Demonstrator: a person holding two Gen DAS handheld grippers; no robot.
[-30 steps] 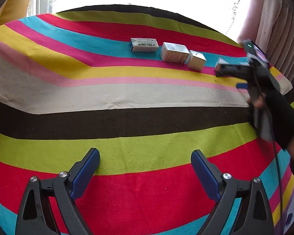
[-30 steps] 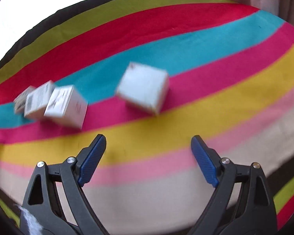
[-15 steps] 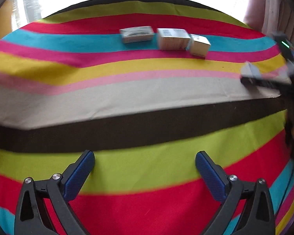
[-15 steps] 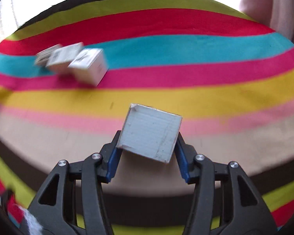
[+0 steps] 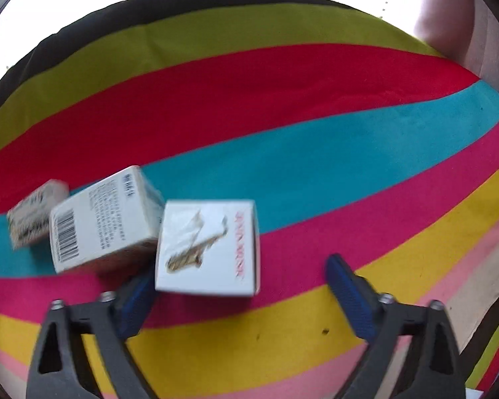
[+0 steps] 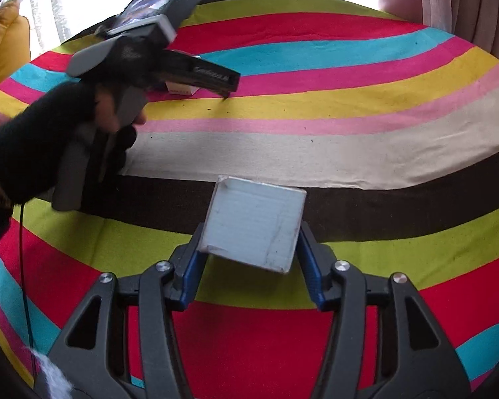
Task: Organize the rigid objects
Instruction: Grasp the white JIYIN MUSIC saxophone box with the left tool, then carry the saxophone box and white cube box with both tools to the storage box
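Note:
In the left wrist view three small boxes lie in a row on the striped cloth: a box with a saxophone picture, a barcode box and a smaller box at far left. My left gripper is open, its jaws on either side of the saxophone box's near edge. In the right wrist view my right gripper is shut on a plain white box, held above the cloth. The left gripper shows there too, over a box that it mostly hides.
The striped cloth covers a round table. A yellow cushion sits at the back left, and curtains hang at the back right before a bright window.
My left gripper has moved forward across the table up to the row of boxes. My right gripper closed on the white box and drew it back toward the near side.

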